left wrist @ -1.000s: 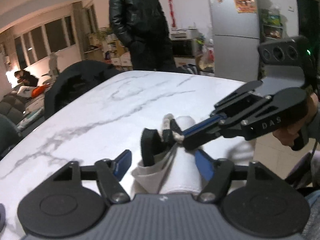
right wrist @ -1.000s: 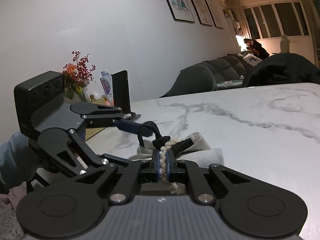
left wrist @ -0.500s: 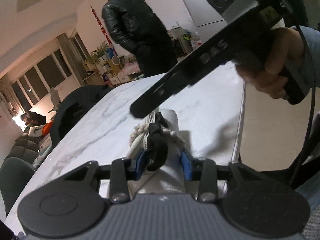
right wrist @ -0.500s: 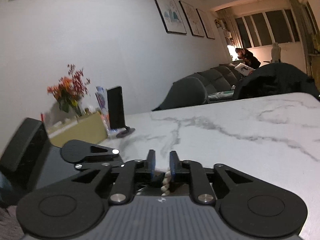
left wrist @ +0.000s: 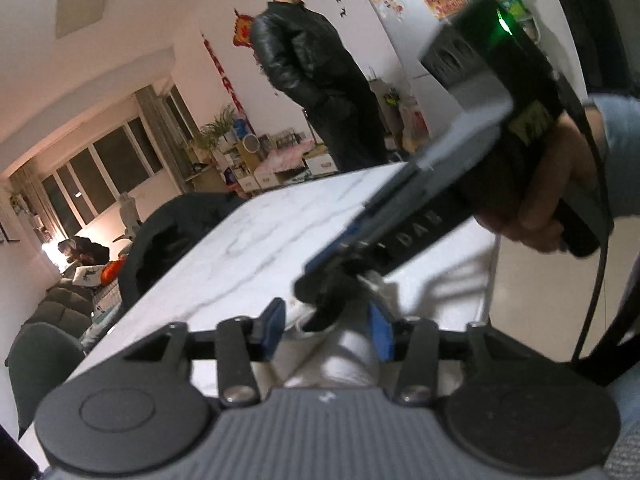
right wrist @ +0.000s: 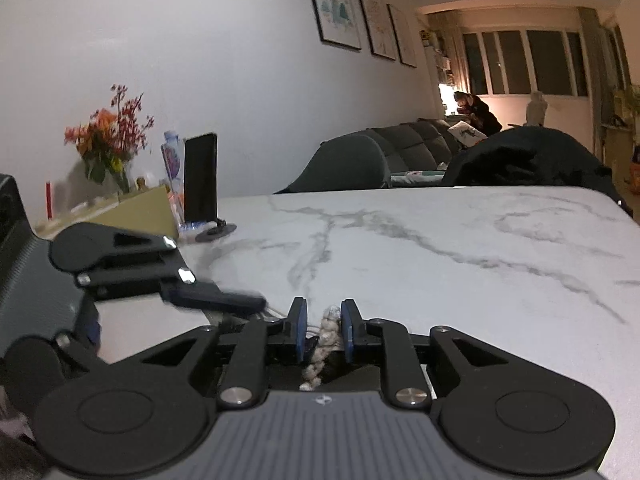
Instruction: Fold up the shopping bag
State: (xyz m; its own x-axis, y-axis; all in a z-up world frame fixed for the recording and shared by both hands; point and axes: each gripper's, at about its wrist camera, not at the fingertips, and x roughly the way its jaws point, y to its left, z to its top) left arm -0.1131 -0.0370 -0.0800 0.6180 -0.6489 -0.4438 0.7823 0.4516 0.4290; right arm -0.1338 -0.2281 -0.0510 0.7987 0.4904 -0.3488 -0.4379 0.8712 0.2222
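Two grippers: both are over the white rolled shopping bag (left wrist: 352,360) at the near edge of the marble table (right wrist: 440,240).
Left gripper (left wrist: 326,330): jaws stand wide, the bag roll and its black strap (left wrist: 324,300) lying between the blue pads, not clamped. Half a second ago they were narrower around the strap, so this reads as a release.
Right gripper (right wrist: 323,330): jaws narrowly apart, with the braided cord (right wrist: 326,330) between them and a visible gap on each side (a second ago they were pinched shut on it).
Change: the right tool has swung from high above the roll down across its far end, its tip at the black strap.
Meaning: with both grips slackened, the bundle looks rolled and tied off; the fold is probably almost done.
Risk: let go too soon, the roll may spring loose.
Beyond: a phone on a stand (right wrist: 201,184) and flowers (right wrist: 108,136) sit at the far corner; a person in a black jacket (left wrist: 316,80) stands past the table.
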